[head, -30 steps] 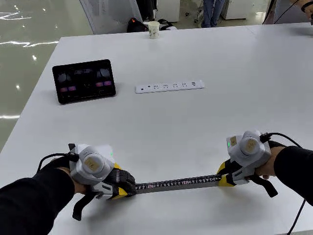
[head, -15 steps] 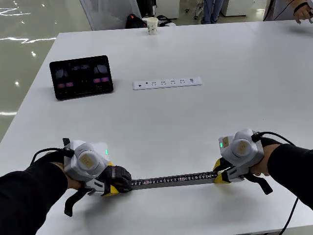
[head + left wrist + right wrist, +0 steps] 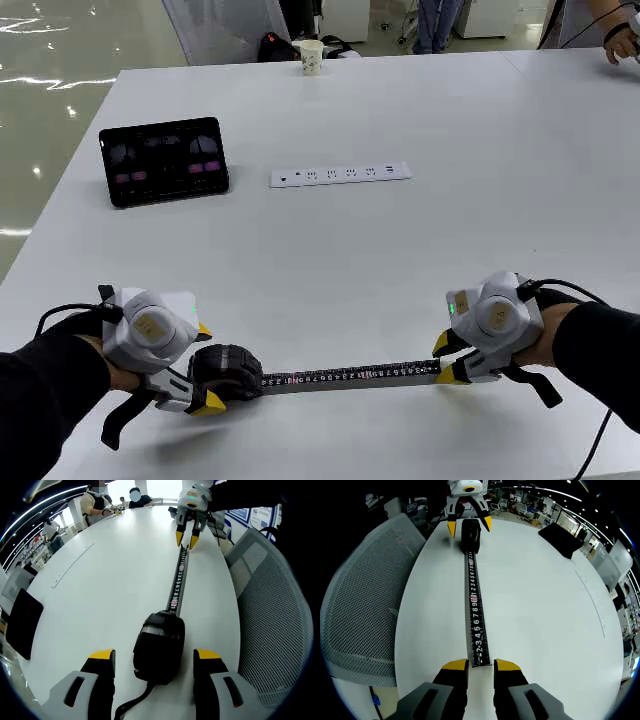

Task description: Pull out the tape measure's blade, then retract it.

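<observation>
Black rounded case lies between wide left tongs while right tongs pinch the flat numbered blade.

In the head view the printed figures on the pulled-out steel blade are too small to be read, and its tip is hidden at the yellow-tipped jaws of the right gripper. Whether that tip is pinched cannot be told from the right gripper view. The thin black strap of the black tape measure case is cut off by the left gripper view's bottom edge. The icons on the dark tablet screen are blurred
</observation>
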{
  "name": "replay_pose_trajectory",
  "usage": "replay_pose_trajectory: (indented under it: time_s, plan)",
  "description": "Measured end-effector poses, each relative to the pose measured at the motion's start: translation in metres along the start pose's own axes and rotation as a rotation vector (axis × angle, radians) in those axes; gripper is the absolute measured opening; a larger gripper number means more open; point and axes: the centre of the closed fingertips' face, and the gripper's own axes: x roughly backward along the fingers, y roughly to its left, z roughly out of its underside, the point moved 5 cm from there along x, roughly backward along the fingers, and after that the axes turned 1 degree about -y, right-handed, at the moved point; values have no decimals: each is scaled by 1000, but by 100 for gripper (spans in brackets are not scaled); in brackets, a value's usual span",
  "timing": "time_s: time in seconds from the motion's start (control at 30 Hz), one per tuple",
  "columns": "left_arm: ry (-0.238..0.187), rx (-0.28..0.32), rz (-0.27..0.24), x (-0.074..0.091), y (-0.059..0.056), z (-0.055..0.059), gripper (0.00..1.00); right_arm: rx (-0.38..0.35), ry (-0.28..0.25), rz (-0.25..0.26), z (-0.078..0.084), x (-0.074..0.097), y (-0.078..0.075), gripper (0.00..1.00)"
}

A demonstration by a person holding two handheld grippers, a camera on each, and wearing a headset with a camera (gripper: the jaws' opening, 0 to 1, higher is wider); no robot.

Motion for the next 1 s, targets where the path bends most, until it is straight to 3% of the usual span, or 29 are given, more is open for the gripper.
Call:
replay_pose_trajectory:
  time_s: [0.1, 0.27, 0.4, 0.47, 0.5, 0.6, 0.77, 0.9, 1.0]
  plan:
    - [-9, 33, -13, 1, 1, 3, 68, -27, -20, 21, -1, 4, 1, 17]
    - [-36, 118, -36, 5, 3, 6, 75, -173, -121, 134, 0, 14, 0, 20]
    - [-85, 260, -63, 10, 4, 8, 83, -234, -159, 231, 10, 22, 4, 30]
    - [-133, 330, -53, 12, 2, 5, 88, -275, -170, 244, 14, 26, 8, 35]
    - [-150, 351, -73, 14, 3, 5, 91, -287, -174, 250, 17, 28, 10, 36]
    - [-149, 365, -89, 14, 1, 10, 95, -354, -191, 268, 23, 34, 15, 42]
    - [-163, 392, -117, 16, -4, 17, 98, -398, -208, 297, 30, 45, 22, 45]
    - [-190, 421, -174, 24, -5, 28, 99, -453, -223, 321, 38, 52, 23, 52]
    - [-234, 443, -213, 32, -5, 33, 99, -478, -237, 337, 44, 59, 25, 54]
